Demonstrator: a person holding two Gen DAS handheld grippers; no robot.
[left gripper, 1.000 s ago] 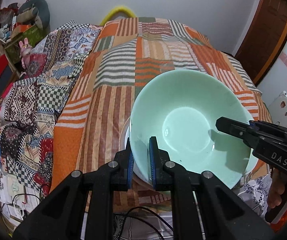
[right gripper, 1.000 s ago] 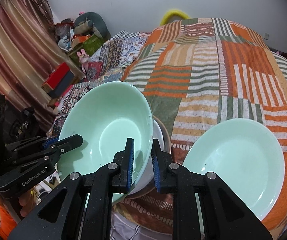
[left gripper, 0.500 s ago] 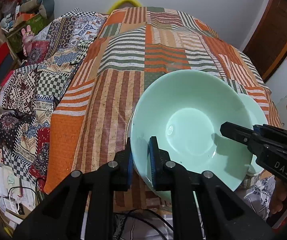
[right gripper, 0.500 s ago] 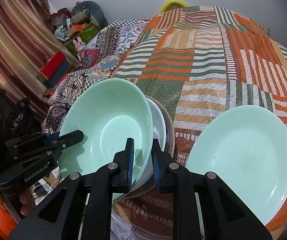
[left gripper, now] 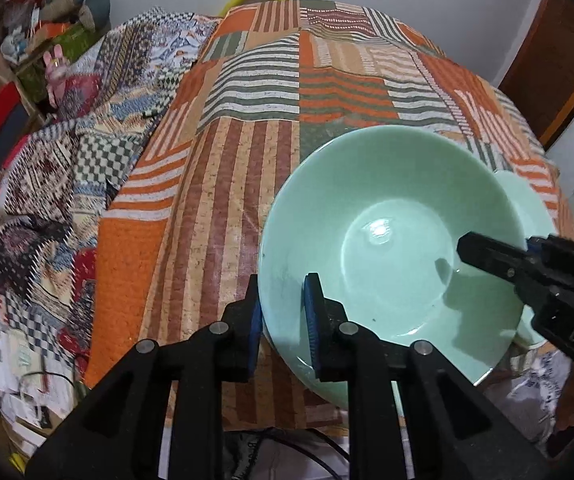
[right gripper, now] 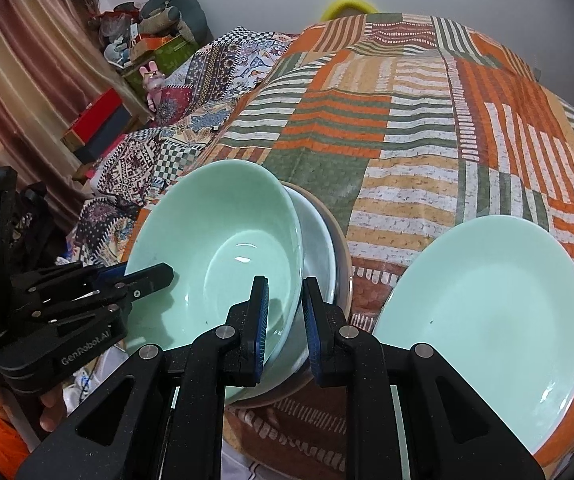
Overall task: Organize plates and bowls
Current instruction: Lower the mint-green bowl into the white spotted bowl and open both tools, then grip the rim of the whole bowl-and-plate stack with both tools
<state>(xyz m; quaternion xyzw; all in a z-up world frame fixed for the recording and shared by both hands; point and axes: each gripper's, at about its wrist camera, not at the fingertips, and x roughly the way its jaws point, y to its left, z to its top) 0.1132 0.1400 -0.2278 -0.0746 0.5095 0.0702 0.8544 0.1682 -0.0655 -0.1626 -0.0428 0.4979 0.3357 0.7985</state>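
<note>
A mint green bowl (left gripper: 391, 236) (right gripper: 223, 248) is held by both grippers over a patchwork cloth. My left gripper (left gripper: 281, 316) is shut on its near-left rim. My right gripper (right gripper: 285, 316) is shut on its opposite rim and shows in the left wrist view (left gripper: 487, 256). The bowl sits tilted above a white bowl (right gripper: 317, 240) nested in a brown one (right gripper: 341, 248). A mint green plate (right gripper: 487, 312) lies to the right of the stack.
The striped orange patchwork cloth (left gripper: 279, 92) covers the surface. A patterned quilt (left gripper: 87, 128) hangs to the left. Boxes and soft toys (right gripper: 143, 56) sit at the far left. A wooden door (left gripper: 559, 52) stands at the right.
The green bowl has moved lower and leftward over the stack, held by both grippers. The plate has not moved.
</note>
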